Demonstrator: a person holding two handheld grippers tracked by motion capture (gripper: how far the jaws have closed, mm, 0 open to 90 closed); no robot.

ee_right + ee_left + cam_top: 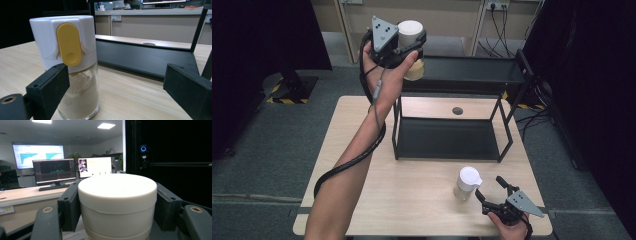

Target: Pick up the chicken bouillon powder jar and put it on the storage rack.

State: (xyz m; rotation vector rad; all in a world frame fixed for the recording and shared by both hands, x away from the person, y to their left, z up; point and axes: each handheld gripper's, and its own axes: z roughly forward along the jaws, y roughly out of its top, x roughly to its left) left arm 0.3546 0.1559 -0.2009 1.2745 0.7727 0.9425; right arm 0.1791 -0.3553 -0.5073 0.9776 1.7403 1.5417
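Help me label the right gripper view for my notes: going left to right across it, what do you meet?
Left jaw pad → glass shaker jar with white cap and yellow tab → black shelf tray → right jaw pad.

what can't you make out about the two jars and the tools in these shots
- Held jar, left tool: its bottom is cut off by the lower edge of the left gripper view; the hand covers part of it in the high view.
- Table jar: its far side is turned away in the right gripper view.
- Right tool: whether it touches that jar; its left jaw overlaps the glass.
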